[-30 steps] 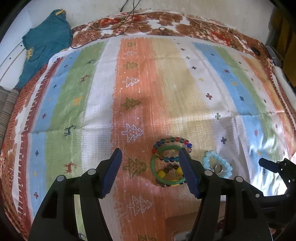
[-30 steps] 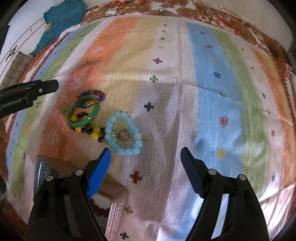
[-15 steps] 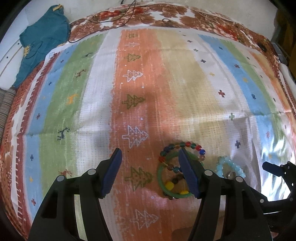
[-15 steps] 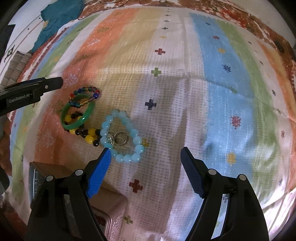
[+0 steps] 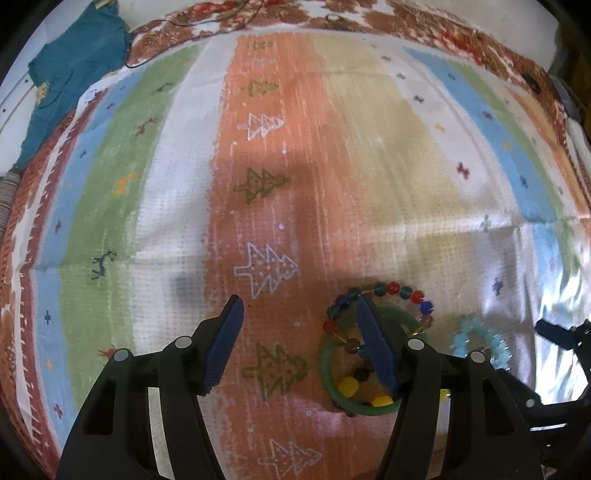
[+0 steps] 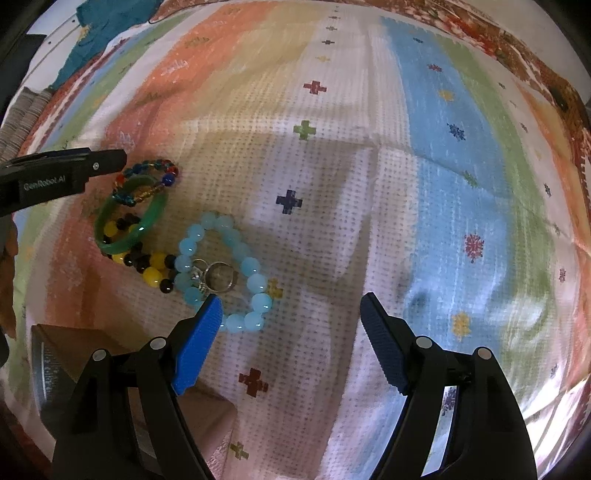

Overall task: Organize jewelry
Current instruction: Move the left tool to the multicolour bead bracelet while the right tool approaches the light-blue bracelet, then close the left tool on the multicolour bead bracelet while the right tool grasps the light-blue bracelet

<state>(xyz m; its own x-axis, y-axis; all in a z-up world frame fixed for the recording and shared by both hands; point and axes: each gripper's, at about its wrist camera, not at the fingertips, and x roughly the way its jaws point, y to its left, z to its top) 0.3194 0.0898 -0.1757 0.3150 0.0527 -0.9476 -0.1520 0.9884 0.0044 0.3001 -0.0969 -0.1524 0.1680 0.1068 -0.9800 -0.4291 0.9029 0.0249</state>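
Observation:
Jewelry lies in a cluster on a striped cloth. A green bangle [image 6: 129, 218] [image 5: 328, 369] overlaps a multicolour bead bracelet [image 6: 147, 177] [image 5: 391, 290] and a yellow-and-black bead bracelet [image 6: 147, 264] [image 5: 349, 386]. A light blue bead bracelet [image 6: 221, 266] [image 5: 480, 339] encloses a silver ring [image 6: 218, 277]. My left gripper [image 5: 297, 306] is open and empty, its right finger over the bangle. My right gripper [image 6: 290, 302] is open and empty, its left fingertip at the blue bracelet's near edge.
A pinkish jewelry box [image 6: 110, 369] sits at the near left of the right wrist view, partly behind my gripper. A teal garment [image 5: 74, 74] lies at the far left edge. Black cables [image 5: 221, 18] run along the far border.
Both grippers have moved forward and lower toward the jewelry, which now looks larger and nearer. Both stayed open. The jewelry has not moved.

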